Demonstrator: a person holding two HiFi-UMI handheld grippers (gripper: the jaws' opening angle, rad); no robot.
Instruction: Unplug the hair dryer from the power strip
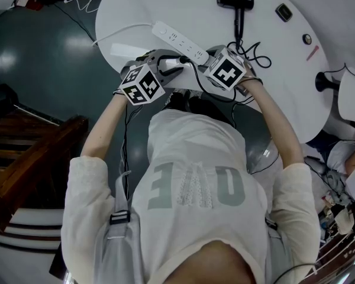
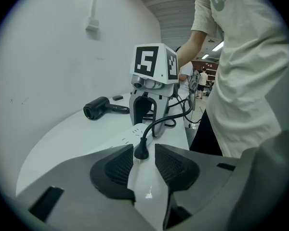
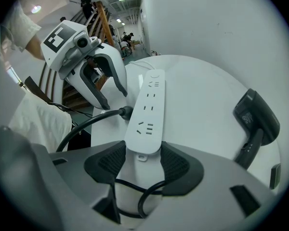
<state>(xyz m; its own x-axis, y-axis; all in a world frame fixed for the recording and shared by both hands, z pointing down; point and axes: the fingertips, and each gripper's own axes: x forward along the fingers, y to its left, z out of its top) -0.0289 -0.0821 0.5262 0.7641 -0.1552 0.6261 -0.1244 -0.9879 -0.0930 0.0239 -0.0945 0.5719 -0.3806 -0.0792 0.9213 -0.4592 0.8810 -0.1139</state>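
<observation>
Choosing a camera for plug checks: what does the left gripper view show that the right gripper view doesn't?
Left gripper view only: the left gripper with its open jaws either side of the plug, pads clear of it; the right gripper from outside.
Right gripper view only: the right gripper's jaws clamped on the end of the power strip, a cable loop beneath them; the left gripper from outside.
Both: plug, power strip, hair dryer, white table.

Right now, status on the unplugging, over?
Left claw open around the black plug, not gripping. Right claw clamped on the power strip end. Plug against strip, seating unclear. Cord looped under right claw.
</observation>
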